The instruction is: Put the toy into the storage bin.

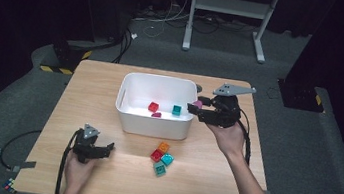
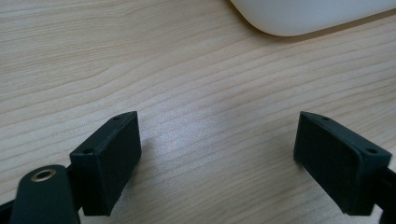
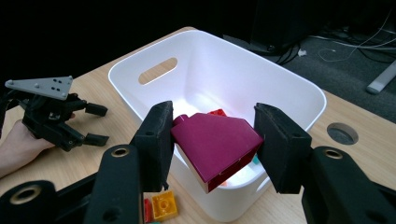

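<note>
On the wooden table (image 1: 100,92), three blocks already lay in the white bin (image 1: 154,122). The right gripper (image 3: 212,135) squeezed a purple block (image 3: 215,142) over it. Four blocks (image 1: 162,157) waited nearby. The left gripper (image 2: 217,154) rested wide apart, holding nothing.

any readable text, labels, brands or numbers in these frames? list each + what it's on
None readable.
The white bin, the magenta block clamped in the right gripper, the loose blocks on the table and the open left gripper carry no visible print.
The yellow-black striped strip on the floor is a pattern, not text.
</note>
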Demonstrator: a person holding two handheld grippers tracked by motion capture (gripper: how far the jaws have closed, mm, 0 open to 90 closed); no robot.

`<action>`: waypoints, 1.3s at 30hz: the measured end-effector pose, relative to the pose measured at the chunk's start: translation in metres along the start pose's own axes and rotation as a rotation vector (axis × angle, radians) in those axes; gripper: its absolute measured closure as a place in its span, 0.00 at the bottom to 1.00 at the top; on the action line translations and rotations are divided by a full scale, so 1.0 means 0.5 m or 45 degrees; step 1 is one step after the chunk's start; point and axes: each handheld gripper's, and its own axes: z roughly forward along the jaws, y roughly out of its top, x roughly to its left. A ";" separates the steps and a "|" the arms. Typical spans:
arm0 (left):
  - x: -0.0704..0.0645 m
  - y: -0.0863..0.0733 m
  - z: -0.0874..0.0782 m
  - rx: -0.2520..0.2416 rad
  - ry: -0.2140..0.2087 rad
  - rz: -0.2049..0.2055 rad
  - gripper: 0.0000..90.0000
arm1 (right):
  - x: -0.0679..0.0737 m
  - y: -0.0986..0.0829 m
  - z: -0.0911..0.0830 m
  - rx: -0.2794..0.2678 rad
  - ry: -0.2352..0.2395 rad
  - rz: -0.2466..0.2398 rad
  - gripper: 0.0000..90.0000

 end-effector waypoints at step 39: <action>0.000 0.000 0.000 0.000 0.002 0.001 0.17 | -0.021 0.082 0.144 0.084 -0.037 0.017 0.54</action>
